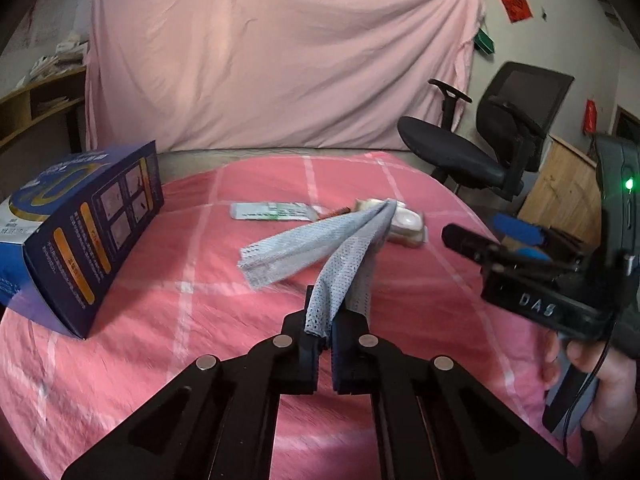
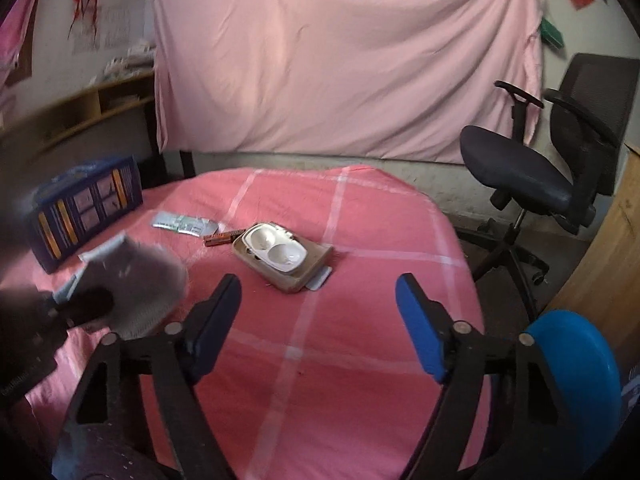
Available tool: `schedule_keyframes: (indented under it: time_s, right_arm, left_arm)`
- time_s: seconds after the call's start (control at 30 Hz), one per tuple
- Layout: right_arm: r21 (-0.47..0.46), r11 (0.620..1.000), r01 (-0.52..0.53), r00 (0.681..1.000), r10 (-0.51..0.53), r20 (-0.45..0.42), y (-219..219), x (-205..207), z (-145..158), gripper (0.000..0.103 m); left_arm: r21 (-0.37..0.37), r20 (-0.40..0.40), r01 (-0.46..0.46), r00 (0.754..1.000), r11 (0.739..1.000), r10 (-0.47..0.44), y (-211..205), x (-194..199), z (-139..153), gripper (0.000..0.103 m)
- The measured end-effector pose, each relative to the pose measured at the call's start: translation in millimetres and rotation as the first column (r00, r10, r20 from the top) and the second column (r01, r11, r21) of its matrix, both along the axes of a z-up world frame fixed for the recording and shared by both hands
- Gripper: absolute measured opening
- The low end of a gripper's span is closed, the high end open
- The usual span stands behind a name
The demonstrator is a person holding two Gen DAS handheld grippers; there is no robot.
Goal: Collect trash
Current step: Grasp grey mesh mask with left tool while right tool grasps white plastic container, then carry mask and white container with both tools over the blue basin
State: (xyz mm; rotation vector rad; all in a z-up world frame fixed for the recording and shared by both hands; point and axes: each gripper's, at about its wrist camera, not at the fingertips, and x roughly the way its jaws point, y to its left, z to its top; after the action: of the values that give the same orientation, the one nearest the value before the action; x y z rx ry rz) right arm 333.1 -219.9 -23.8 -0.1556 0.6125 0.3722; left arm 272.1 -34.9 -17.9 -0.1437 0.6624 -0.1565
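Observation:
A blue-grey mesh cloth hangs from my left gripper, whose jaws are shut on its lower end; the cloth lifts off the pink checked table. Behind it lie a green-white sachet, a small brown wrapper and a beige tray with a white two-cup insert. In the right wrist view my right gripper stands open above the table, a little short of the tray, with nothing between its fingers. The left gripper with the cloth shows blurred at the left. A hand holds the right gripper beside the cloth.
A dark blue printed box lies on the table's left side. A black office chair stands beyond the table at the right. A round blue object sits low at the right edge. A pink sheet covers the back wall.

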Motion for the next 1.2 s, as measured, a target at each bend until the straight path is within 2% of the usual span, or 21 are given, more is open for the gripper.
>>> schedule_keyframes:
  time_s: [0.27, 0.47, 0.73, 0.83, 0.93, 1.1, 1.2]
  right_arm:
    - [-0.047, 0.997, -0.06, 0.997, 0.058, -0.045, 26.9, 38.8, -5.0, 0.086]
    - [-0.072, 0.991, -0.114, 0.986, 0.104, -0.129, 40.2, 63.2, -17.0, 0.082]
    - [-0.067, 0.985, -0.161, 0.976, 0.149, -0.161, 44.5, 56.1, -21.8, 0.054]
    - [-0.06, 0.987, -0.15, 0.978, 0.138, -0.157, 40.7, 49.7, -20.7, 0.054]
    - [-0.016, 0.991, -0.134, 0.981, 0.131, -0.143, 32.0, 36.9, -18.4, 0.054]
    - [0.074, 0.99, -0.117, 0.992, 0.12, -0.039, 11.2, 5.1, -0.6, 0.054]
    - [0.087, 0.99, -0.113, 0.994, 0.112, 0.017, -0.8, -13.3, 10.0, 0.054]
  left_arm:
    - [-0.081, -0.023, -0.104, 0.994, 0.991, 0.103, 31.0, 18.0, 3.7, 0.002]
    - [-0.105, -0.036, -0.123, 0.992, 0.987, 0.12, 37.3, 22.6, 4.0, 0.002]
    - [-0.108, -0.039, -0.118, 0.993, 0.987, 0.114, 35.9, 17.7, 7.8, 0.002]
    - [-0.103, -0.038, -0.11, 0.994, 0.989, 0.107, 36.3, 14.7, 10.1, 0.002]
    - [-0.109, -0.028, -0.101, 0.995, 0.989, 0.099, 36.6, 7.4, 13.4, 0.002]
    - [-0.093, 0.013, -0.089, 0.996, 0.992, 0.091, 25.6, -8.0, 22.7, 0.001]
    - [-0.097, 0.033, -0.087, 0.995, 0.991, 0.091, 17.3, -17.4, 31.2, 0.001]
